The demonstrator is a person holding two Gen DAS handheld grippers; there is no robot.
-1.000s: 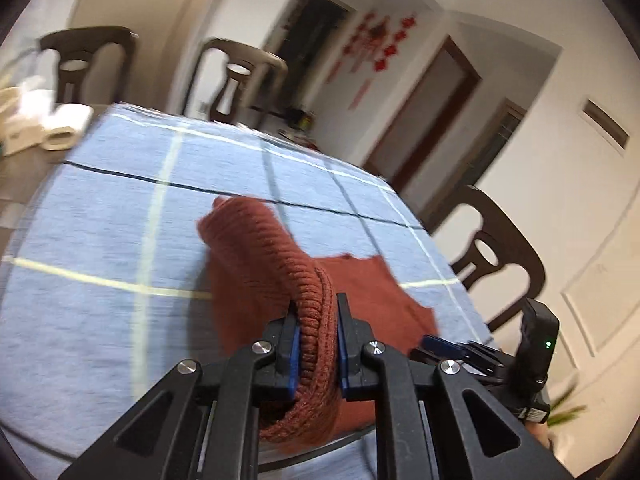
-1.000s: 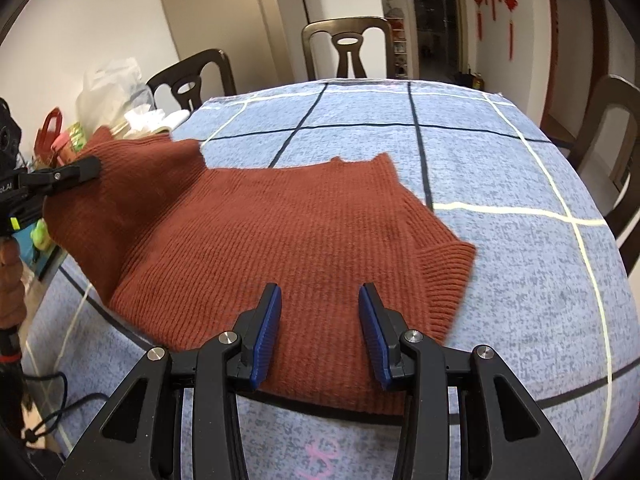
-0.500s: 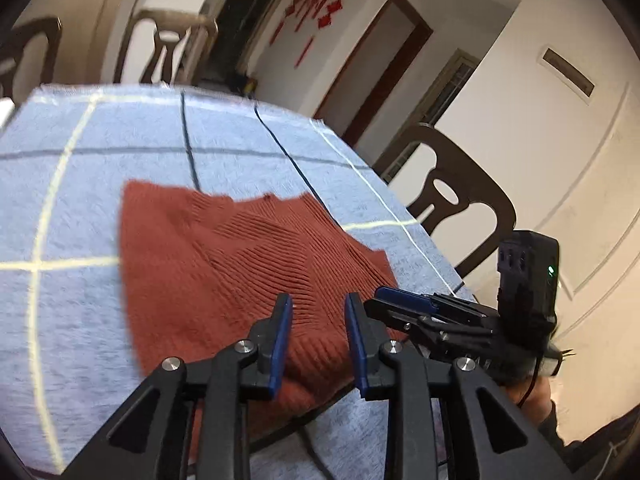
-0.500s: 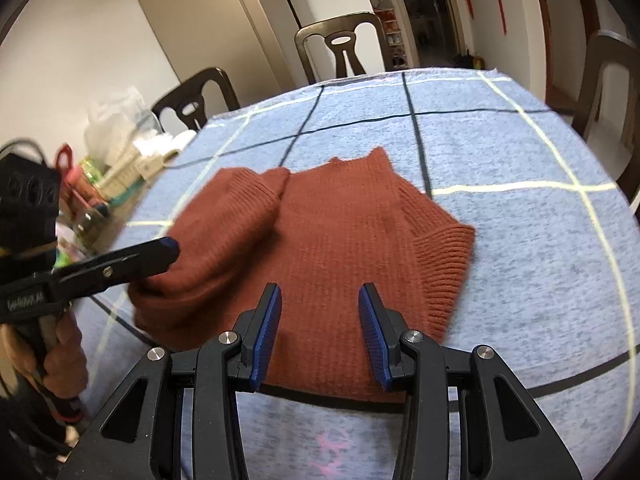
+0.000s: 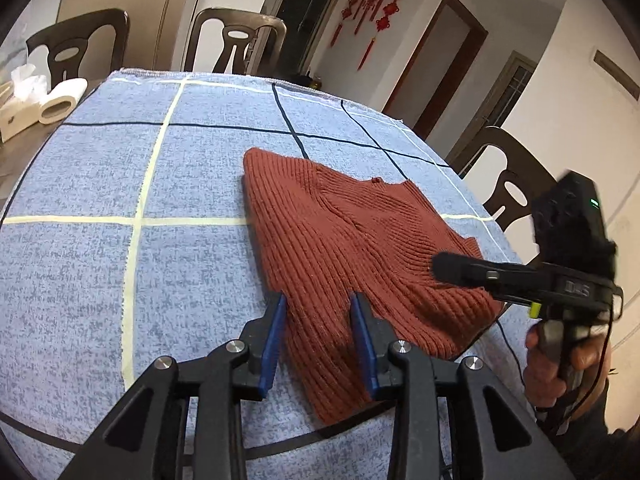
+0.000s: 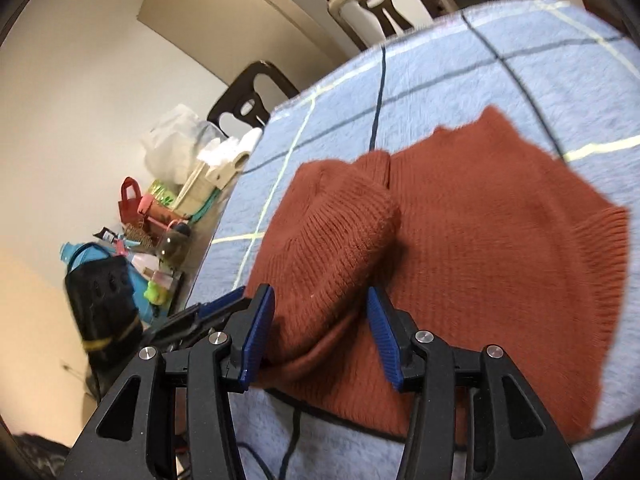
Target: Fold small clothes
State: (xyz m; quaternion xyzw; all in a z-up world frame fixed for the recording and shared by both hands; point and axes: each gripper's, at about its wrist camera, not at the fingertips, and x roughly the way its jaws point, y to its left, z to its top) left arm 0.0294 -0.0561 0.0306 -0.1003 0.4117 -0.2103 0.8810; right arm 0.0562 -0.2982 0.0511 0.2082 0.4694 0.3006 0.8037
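Observation:
A rust-red knitted sweater (image 5: 344, 240) lies on the blue checked tablecloth (image 5: 120, 184), its left side folded over the body. My left gripper (image 5: 318, 328) is open and empty, its blue pads either side of the sweater's near hem. My right gripper (image 6: 320, 320) is open, jaws wide, just above the folded-over sleeve (image 6: 340, 232) at the near edge. The right gripper also shows in the left wrist view (image 5: 448, 266), over the sweater's right side. The sweater fills the right wrist view (image 6: 480, 220).
Dark chairs (image 5: 236, 40) stand around the table. Tissue and a paper roll (image 5: 60, 100) sit at the far left corner. A clutter of bottles, bags and toys (image 6: 152, 224) lies off the table's left side. The table's near edge (image 6: 320, 432) is close.
My left gripper let go of the sleeve, which now lies folded over the body, and drew back to the near hem. My right gripper swung left over the folded sleeve.

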